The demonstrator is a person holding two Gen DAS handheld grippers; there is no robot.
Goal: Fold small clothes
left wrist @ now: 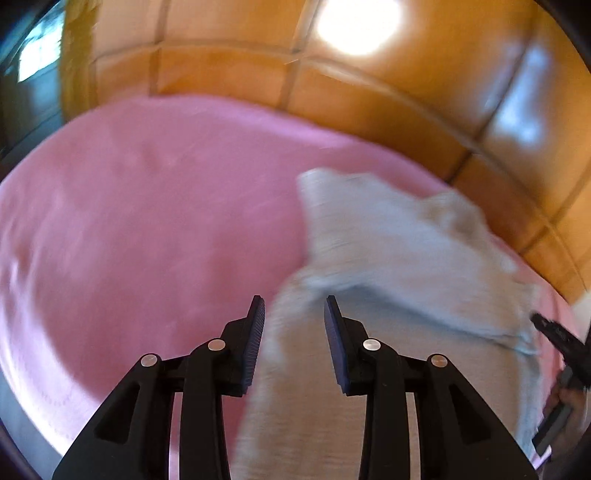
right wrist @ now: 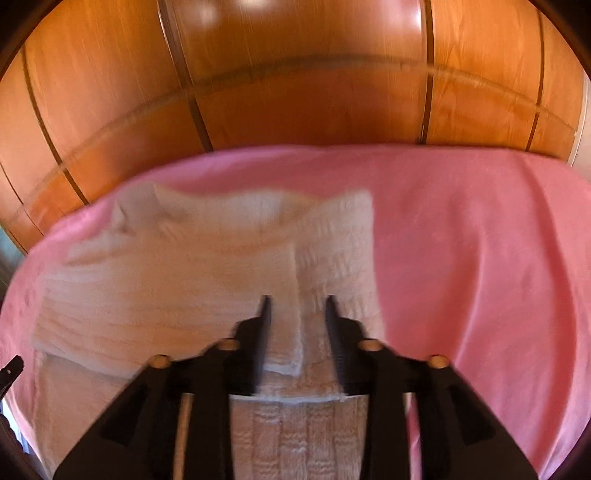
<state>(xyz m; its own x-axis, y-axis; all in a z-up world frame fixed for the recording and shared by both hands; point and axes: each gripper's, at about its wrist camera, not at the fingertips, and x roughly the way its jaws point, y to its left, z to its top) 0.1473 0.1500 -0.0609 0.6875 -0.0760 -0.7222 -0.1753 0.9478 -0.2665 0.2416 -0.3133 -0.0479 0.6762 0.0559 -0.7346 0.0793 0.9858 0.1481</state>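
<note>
garment [right wrist: 207,266] on sheet [right wrist: 480,258] — panels [right wrist: 295,92] behind

— Underneath everything?
— Pink cloth [left wrist: 147,221], spread wide and slightly rumpled, reaching the glossy wooden panelling [right wrist: 295,92] behind.
— And that panelling?
— Orange-brown, split by dark grooves, with a bright glare [left wrist: 358,22] up top. Dark glass-like surface [left wrist: 29,74] at far left, too blurred to identify.
</note>
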